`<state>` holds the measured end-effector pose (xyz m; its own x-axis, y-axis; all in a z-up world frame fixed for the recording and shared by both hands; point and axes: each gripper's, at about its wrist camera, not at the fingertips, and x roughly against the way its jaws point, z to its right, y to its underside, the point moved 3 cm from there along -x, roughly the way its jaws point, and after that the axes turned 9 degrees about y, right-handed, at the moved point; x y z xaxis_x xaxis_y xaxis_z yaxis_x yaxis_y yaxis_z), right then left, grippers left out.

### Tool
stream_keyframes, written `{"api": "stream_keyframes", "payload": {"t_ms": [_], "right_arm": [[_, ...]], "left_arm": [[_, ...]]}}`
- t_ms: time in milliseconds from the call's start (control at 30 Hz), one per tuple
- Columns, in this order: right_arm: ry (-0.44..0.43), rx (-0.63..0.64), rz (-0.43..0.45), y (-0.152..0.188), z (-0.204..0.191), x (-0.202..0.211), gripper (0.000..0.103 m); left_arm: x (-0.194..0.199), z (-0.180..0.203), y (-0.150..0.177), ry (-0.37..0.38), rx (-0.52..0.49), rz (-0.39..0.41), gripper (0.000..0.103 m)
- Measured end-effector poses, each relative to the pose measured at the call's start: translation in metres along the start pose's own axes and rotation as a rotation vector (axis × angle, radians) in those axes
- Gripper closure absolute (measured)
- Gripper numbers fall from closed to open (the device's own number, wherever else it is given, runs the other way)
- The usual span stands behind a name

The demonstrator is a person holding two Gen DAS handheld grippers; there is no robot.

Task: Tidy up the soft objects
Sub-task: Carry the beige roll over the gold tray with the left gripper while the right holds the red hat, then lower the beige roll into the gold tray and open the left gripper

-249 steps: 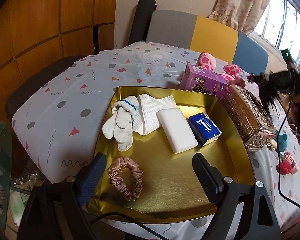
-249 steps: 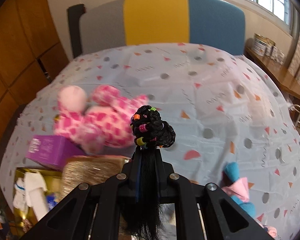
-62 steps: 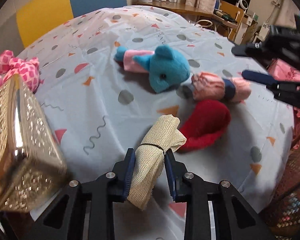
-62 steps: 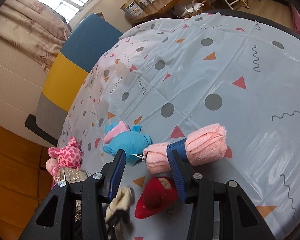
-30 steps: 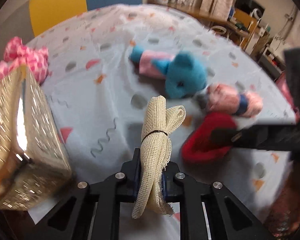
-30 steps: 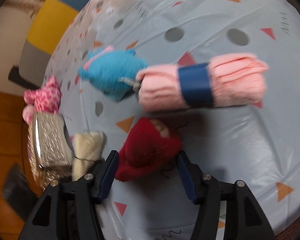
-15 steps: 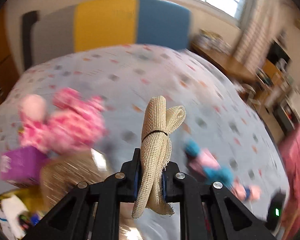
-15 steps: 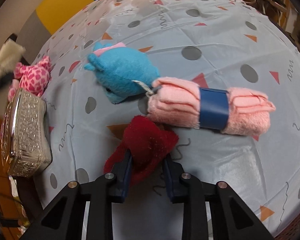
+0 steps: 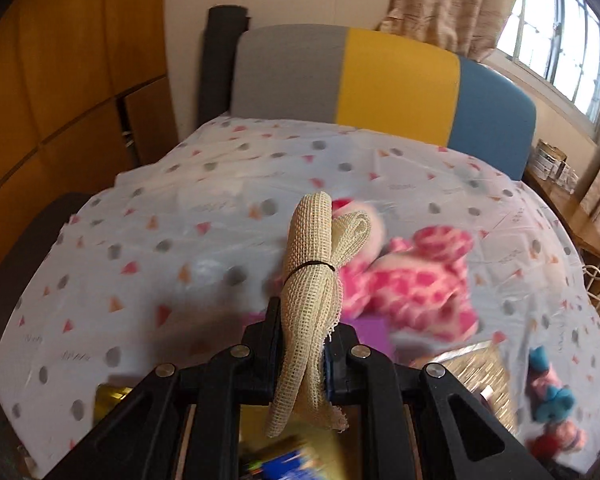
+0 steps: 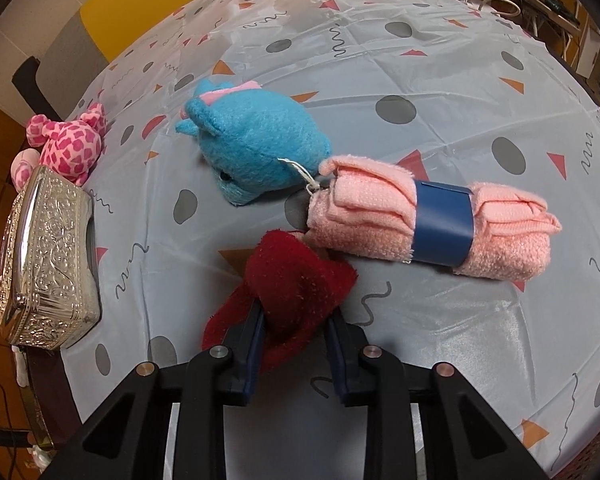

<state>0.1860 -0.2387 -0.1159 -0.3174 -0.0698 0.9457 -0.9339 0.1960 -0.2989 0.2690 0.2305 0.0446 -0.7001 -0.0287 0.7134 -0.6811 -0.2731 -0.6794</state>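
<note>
L gripper (image 9: 302, 332): clamped on cream mesh cloth bundle (image 9: 314, 280), fingers pressed against both sides of it; bundle stands upright btwn them, tied w/ a thin dark band round its middle, loose end hanging down below the fingers.
L view bkgd: blurred. Pink spotted plush (image 9: 412, 280) on the tablecloth (image 9: 180, 240) just behind the bundle; purple box (image 9: 374, 332) right beside it, near side. Gold tray (image 9: 108, 398) edge low in frame under the gripper; contents too blurred to tell. Grey/yellow/blue chair back (image 9: 380, 76) at far side of table.
R gripper (image 10: 296, 328): closed on red cloth (image 10: 292, 284), a finger on each side; cloth bunched up btwn them, low on the tablecloth; can't tell if lifted clear.
Pink towel roll (image 10: 432, 224): lies on tablecloth just beyond the red cloth, touching or nearly so; blue band round its middle.
Blue plush (image 10: 260, 148): beside towel roll's left end, pink bow at its far end, white string tag toward the roll.
Silver embossed box (image 10: 44, 256): at left table edge, well apart from the red cloth.
Pink spotted plush, R view (image 10: 66, 144): right behind the silver box, touching it.
</note>
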Motion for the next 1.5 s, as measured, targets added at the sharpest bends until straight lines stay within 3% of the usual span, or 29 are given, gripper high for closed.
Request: {"api": "stream_keyframes", "payload": {"t_ms": [367, 700, 967, 1133, 1200, 1267, 1433, 1500], "right_arm": [[0.066, 0.094, 0.049, 0.001, -0.011, -0.002, 0.075], [0.101, 0.136, 0.072, 0.003, -0.015, -0.001, 0.075], [0.115, 0.155, 0.081, 0.005, -0.017, -0.001, 0.075], [0.121, 0.161, 0.086, 0.005, -0.017, 0.000, 0.075], [0.122, 0.160, 0.088, 0.006, -0.017, 0.000, 0.075], [0.122, 0.161, 0.088, 0.006, -0.017, 0.000, 0.075], [0.116, 0.152, 0.086, 0.005, -0.017, -0.001, 0.075], [0.116, 0.149, 0.087, 0.005, -0.017, -0.001, 0.075]], "left_arm": [[0.048, -0.051, 0.101, 0.054, -0.006, -0.039, 0.086], [0.076, -0.081, 0.194, 0.094, 0.081, -0.107, 0.086], [0.069, -0.098, 0.233, 0.071, 0.146, -0.158, 0.083], [0.060, -0.109, 0.244, 0.046, 0.191, -0.156, 0.073], [0.061, -0.110, 0.245, 0.046, 0.199, -0.146, 0.054], [0.064, -0.110, 0.247, 0.025, 0.192, -0.127, 0.044], [0.079, -0.100, 0.245, -0.058, 0.103, -0.058, 0.040], [0.086, -0.097, 0.242, -0.095, 0.079, -0.034, 0.031]]}}
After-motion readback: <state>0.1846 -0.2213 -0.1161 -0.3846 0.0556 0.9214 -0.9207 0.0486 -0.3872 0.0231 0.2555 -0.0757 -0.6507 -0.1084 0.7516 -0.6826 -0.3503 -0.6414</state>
